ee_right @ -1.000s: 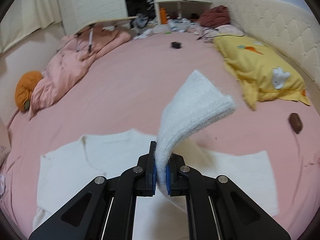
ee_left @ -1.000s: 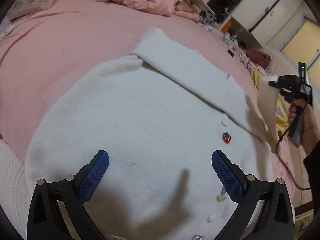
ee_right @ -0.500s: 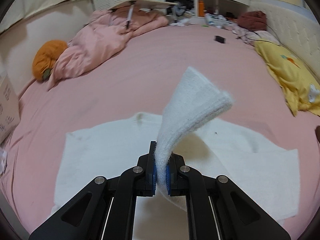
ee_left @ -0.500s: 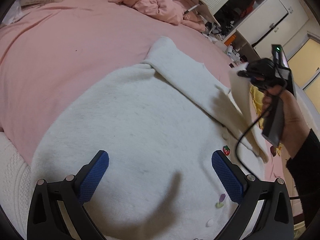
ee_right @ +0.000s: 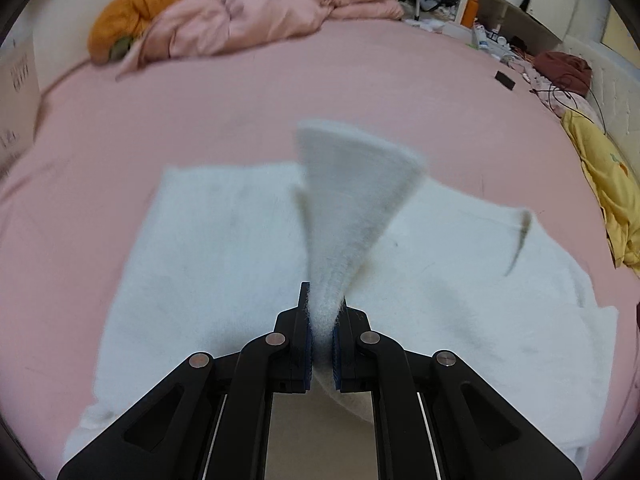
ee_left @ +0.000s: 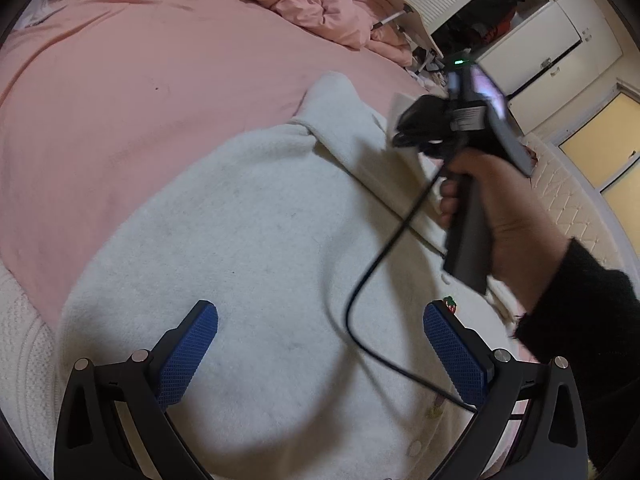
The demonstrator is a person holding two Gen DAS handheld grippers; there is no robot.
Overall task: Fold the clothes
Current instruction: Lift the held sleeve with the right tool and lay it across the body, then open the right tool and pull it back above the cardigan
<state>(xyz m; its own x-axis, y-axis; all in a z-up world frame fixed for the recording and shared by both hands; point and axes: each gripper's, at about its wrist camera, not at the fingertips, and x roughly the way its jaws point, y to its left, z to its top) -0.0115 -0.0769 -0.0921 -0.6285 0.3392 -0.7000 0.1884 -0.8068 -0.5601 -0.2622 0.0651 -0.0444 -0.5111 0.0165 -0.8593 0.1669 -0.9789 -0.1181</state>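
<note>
**White cardigan spread on the pink bed, one sleeve lifted**

We see a fluffy white cardigan [ee_left: 256, 240] lying flat on the pink bed sheet [ee_left: 120, 100], which serves as our landmark. The knit is thick and fuzzy, off-white, with faint grey smudges on its broad panel. Along its front edge, on the side away from the sheet's open pink expanse, sit small white buttons and a tiny strawberry decoration [ee_left: 450, 302]. One sleeve is already folded across the body, its cuff end resting near the sheet's far part.

Our right gripper [ee_right: 322, 344] is closed on the other sleeve [ee_right: 352, 200], the blue pads pinching the fuzzy fabric between them. The sleeve rises from the pads as a blurred fan, widening upward above the cardigan body, which spreads left and right of it over the sheet. In the left wrist view, the right hand [ee_left: 496, 208] holds that gripper's black handle above the cardigan, a black cable [ee_left: 380, 264] looping down from it.

Our left gripper [ee_left: 320, 344] stands wide open above the cardigan's near part, its blue pads [ee_left: 188, 352] well apart with nothing between them.

At the sheet's far edge lie a crumpled pink duvet [ee_right: 240, 20] and an orange cushion [ee_right: 128, 16]; a yellow blanket [ee_right: 608, 196] lies at its right edge.
</note>
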